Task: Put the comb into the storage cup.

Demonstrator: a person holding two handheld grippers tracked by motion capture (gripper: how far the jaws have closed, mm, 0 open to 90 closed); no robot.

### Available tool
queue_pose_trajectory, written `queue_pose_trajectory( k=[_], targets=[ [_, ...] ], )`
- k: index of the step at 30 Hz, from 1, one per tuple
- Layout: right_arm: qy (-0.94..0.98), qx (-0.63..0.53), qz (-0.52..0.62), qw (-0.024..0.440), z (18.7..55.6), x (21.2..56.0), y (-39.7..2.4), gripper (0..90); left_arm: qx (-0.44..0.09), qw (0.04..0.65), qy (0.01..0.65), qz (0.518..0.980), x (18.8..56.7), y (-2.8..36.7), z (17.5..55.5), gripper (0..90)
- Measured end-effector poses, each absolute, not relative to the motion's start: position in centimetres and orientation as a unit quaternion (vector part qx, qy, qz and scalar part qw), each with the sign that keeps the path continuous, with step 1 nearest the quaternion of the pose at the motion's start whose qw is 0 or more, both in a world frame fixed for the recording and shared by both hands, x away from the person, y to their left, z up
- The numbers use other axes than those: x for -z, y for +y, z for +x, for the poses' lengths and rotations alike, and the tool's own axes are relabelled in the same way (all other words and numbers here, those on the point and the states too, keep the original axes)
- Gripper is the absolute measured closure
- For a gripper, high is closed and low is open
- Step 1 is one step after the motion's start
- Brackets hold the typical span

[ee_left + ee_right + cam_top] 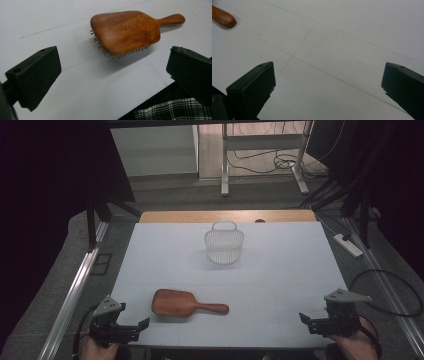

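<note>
Left gripper (134, 329) and right gripper (312, 321), jaws apart, rest at the table's (280, 270) near corners; wooden hairbrush (186, 303) lies near the left one.

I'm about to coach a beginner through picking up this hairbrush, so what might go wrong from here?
The wooden hairbrush lies bristles down, so jaws closing on its broad smooth back may slip; the thin handle looks the safer grip. The left gripper, open, is nearest and may nudge the brush sideways on the table. If it goes to the white basket, that light basket might tip.
</note>
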State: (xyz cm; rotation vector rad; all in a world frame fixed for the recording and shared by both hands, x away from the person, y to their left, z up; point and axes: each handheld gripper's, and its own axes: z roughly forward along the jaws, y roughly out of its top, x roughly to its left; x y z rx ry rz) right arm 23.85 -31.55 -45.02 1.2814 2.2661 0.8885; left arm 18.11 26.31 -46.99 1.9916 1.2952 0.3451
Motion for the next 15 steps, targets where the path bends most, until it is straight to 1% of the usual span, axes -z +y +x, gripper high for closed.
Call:
queue_pose_trajectory(
  k=[7, 15],
  targets=[
    [0.808, -0.317, 0.457, 0.194, 23.8, 45.0, -31.6, 0.0, -0.108, 0.376, 0.497, 0.775, 47.0, 26.2, 18.9, 0.0],
    [0.813, -0.313, 0.453, 0.191, 23.9, 45.1, -31.4, 0.0, -0.099, 0.375, 0.488, 0.782, 46.9, 25.6, 19.7, 0.0]
  ],
)
